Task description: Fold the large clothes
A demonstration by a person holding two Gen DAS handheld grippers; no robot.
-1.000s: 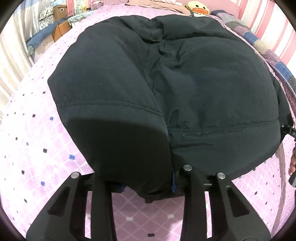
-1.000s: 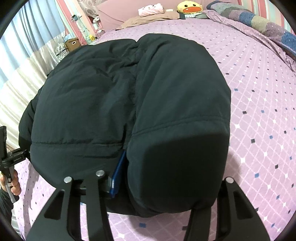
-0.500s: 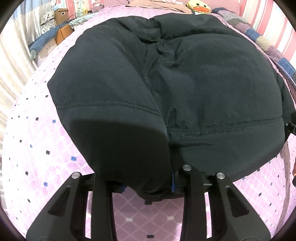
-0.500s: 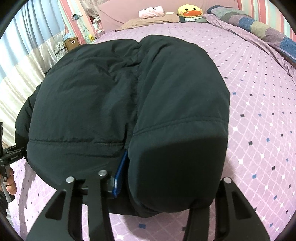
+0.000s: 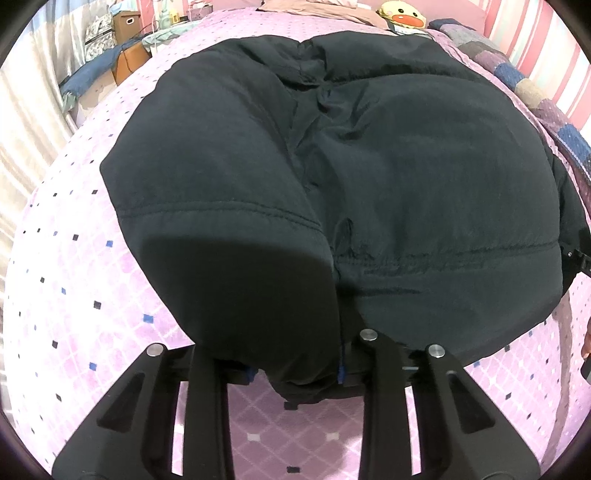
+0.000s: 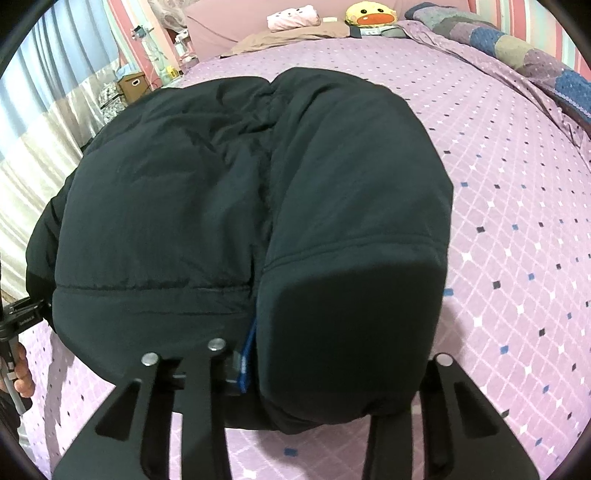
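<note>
1. Black padded jacket (image 5: 369, 192): lies in mid-bed on the pink patterned bedspread (image 5: 74, 295), both sides folded inward and meeting along a centre line; hem at 6 o'clock, collar end at 12.
2. Left gripper (image 5: 295, 376): jaws have just been closing, clenched on the jacket's near hem fold.
3. Right gripper (image 6: 295, 391): jaws have just been closing, hem bulk clamped between them.
4. Progress, judged: lengthwise folds done; the crosswise fold, hem carried toward the collar, remains.
5. Yellow duck plush (image 6: 371, 14): 12 o'clock, by the pillows, well apart.

Black jacket (image 5: 406, 184) on pink (diamond-dotted) bedsheet (image 6: 517, 184).
</note>
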